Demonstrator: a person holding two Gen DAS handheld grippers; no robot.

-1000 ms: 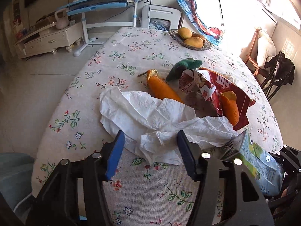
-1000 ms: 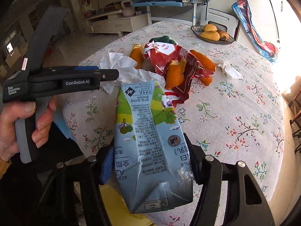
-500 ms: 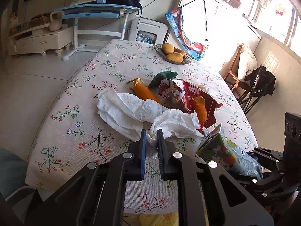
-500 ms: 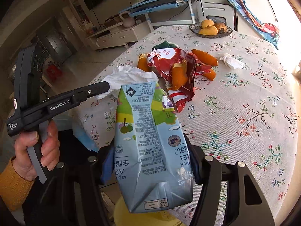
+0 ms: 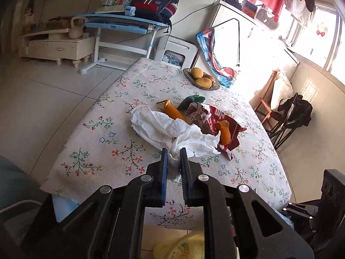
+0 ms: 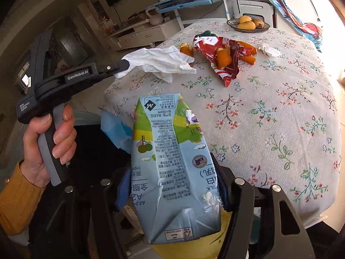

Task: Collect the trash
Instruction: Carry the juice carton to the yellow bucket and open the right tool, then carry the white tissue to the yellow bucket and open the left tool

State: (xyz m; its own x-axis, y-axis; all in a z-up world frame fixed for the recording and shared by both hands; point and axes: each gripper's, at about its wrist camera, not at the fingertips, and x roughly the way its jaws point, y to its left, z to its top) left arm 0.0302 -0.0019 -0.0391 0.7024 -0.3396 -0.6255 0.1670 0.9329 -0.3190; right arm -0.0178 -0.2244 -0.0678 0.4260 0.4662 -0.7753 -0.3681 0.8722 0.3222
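left hand-held gripper [image 5: 172,161]: clamped on tissue [image 5: 172,129] corner
right hand-held gripper [image 6: 172,185]: clamped on carton [image 6: 172,172]
risk imo: tissue prob tears/slips, thin pinch, drags peels [image 5: 174,113] off desk [image 5: 120,149]

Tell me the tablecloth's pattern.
The tablecloth is off-white with small scattered flower sprigs, clearest in the right wrist view.

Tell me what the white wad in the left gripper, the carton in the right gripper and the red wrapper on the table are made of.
White wad: soft tissue paper, matte and finely creased. Carton: coated paperboard, slightly glossy print, dented with sharp folds. Red wrapper: probably plastic or foil film, shiny and crinkled, torn open.
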